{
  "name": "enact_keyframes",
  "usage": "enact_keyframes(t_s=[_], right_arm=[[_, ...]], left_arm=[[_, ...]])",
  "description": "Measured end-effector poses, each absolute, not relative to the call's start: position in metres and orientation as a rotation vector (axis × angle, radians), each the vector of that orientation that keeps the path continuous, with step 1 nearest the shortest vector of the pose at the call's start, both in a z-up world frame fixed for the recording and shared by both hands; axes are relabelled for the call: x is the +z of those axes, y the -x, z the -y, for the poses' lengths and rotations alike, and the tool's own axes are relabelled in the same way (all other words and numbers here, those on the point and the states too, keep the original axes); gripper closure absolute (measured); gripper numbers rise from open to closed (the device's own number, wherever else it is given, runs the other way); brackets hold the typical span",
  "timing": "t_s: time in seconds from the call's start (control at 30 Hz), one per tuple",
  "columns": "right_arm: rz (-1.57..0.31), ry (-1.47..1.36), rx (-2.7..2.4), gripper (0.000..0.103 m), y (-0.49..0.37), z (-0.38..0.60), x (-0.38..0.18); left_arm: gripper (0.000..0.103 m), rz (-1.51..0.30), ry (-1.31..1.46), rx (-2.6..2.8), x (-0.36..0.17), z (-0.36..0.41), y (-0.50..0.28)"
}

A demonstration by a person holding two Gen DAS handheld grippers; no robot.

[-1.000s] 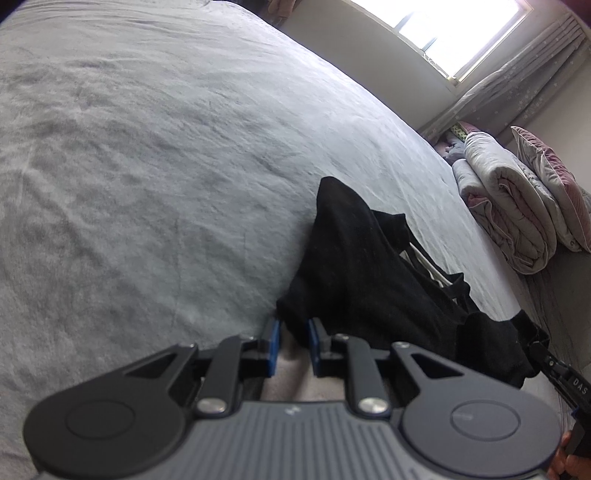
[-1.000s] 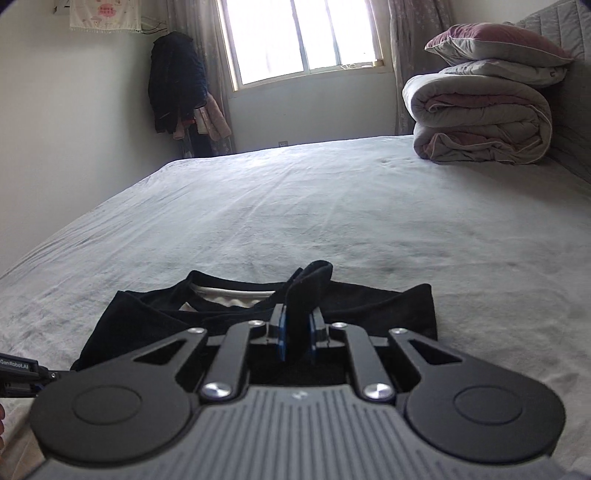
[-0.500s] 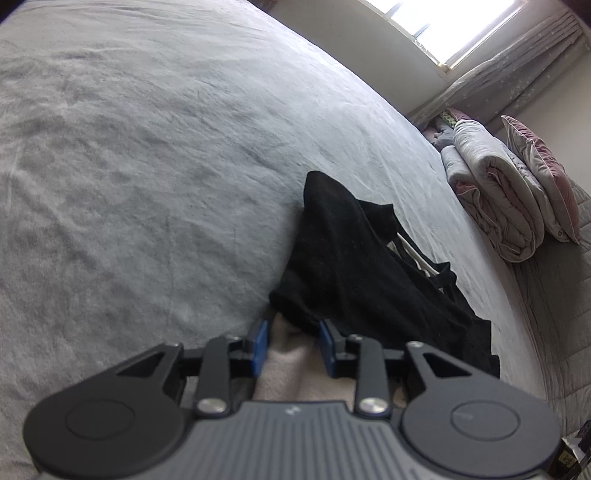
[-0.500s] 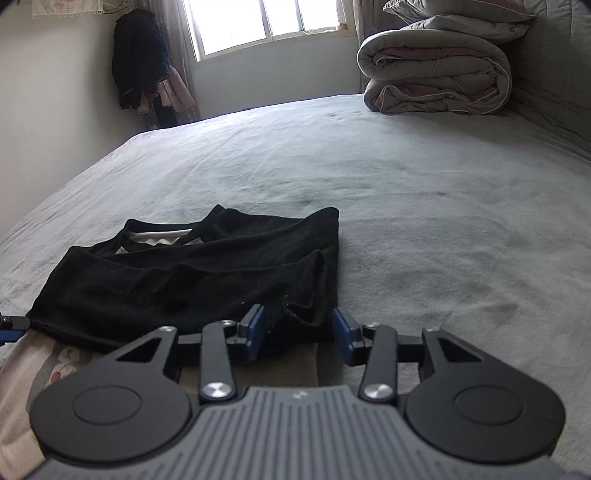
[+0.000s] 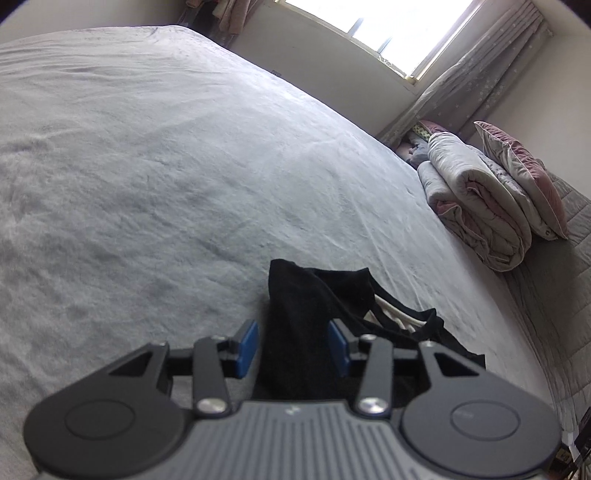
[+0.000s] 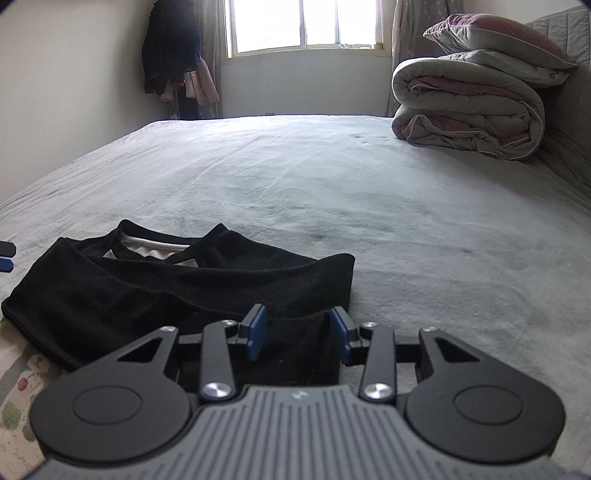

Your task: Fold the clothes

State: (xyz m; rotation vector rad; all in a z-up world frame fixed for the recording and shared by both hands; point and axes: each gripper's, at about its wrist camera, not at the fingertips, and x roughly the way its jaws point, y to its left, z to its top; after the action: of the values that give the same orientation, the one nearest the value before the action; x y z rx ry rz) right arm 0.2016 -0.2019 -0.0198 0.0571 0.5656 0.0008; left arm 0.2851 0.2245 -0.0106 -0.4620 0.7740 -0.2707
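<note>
Right wrist view: black shirt (image 6: 177, 280) lies folded, its long axis running leftward from the right tongs (image 6: 298, 334). Both tongs gape, gripping nothing; the left tongs (image 5: 292, 349) straddle its other end.

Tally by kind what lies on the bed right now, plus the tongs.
Black garment: 1
Rolled duvet: 1
Pillow: 1
Tongs, both open: 2, left tongs, right tongs
Total: 5

A home bedroom — wide grey bed (image 6: 369, 192), rolled quilt (image 6: 469, 107) and pillow (image 6: 495, 37) — curtained window (image 6: 303, 26).
</note>
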Motion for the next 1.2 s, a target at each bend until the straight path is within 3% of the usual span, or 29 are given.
enact_keyframes(t_s=[0.2, 0.27, 0.3, 0.6, 0.73, 0.8, 0.83, 0.87, 0.93, 1.03, 1.1, 1.17, 1.2], right_arm=[[-0.555, -0.015, -0.017, 0.086, -0.204, 0.2, -0.032], [-0.552, -0.001, -0.023, 0.096, -0.205, 0.199, -0.036], [-0.55, 0.006, -0.026, 0.097, -0.205, 0.198, -0.038], [-0.4, 0.128, -0.07, 0.101, -0.184, 0.185, -0.024], [-0.351, 0.173, -0.079, 0.101, -0.179, 0.181, -0.012], [-0.357, 0.181, -0.067, 0.101, -0.181, 0.18, -0.009], [-0.363, 0.186, -0.061, 0.101, -0.183, 0.179, -0.008], [-0.372, 0.191, -0.056, 0.101, -0.184, 0.178, -0.009], [-0.388, 0.201, -0.046, 0.101, -0.186, 0.175, -0.01], [-0.403, 0.198, -0.049, 0.101, -0.188, 0.175, -0.013], [-0.413, 0.195, -0.051, 0.101, -0.189, 0.175, -0.015], [-0.426, 0.18, -0.057, 0.101, -0.19, 0.177, -0.018], [-0.431, 0.177, -0.059, 0.101, -0.19, 0.177, -0.019]], left_arm=[[0.066, -0.769, 0.475, -0.292, -0.025, -0.208, -0.311], [0.096, -0.767, 0.473, -0.294, -0.031, -0.204, -0.312], [0.103, -0.761, 0.471, -0.29, -0.033, -0.202, -0.311], [0.103, -0.592, 0.558, -0.188, -0.044, -0.222, -0.284], [0.103, -0.611, 0.618, -0.231, -0.049, -0.231, -0.286], [0.1, -0.655, 0.633, -0.267, -0.05, -0.231, -0.292], [0.089, -0.654, 0.622, -0.264, -0.049, -0.229, -0.293], [0.068, -0.647, 0.612, -0.264, -0.047, -0.228, -0.294], [0.054, -0.629, 0.593, -0.251, -0.042, -0.224, -0.297], [0.055, -0.649, 0.526, -0.244, -0.039, -0.212, -0.305], [0.068, -0.647, 0.472, -0.251, -0.039, -0.203, -0.306], [0.103, -0.639, 0.423, -0.257, -0.039, -0.194, -0.305], [0.103, -0.635, 0.398, -0.261, -0.039, -0.19, -0.305]])
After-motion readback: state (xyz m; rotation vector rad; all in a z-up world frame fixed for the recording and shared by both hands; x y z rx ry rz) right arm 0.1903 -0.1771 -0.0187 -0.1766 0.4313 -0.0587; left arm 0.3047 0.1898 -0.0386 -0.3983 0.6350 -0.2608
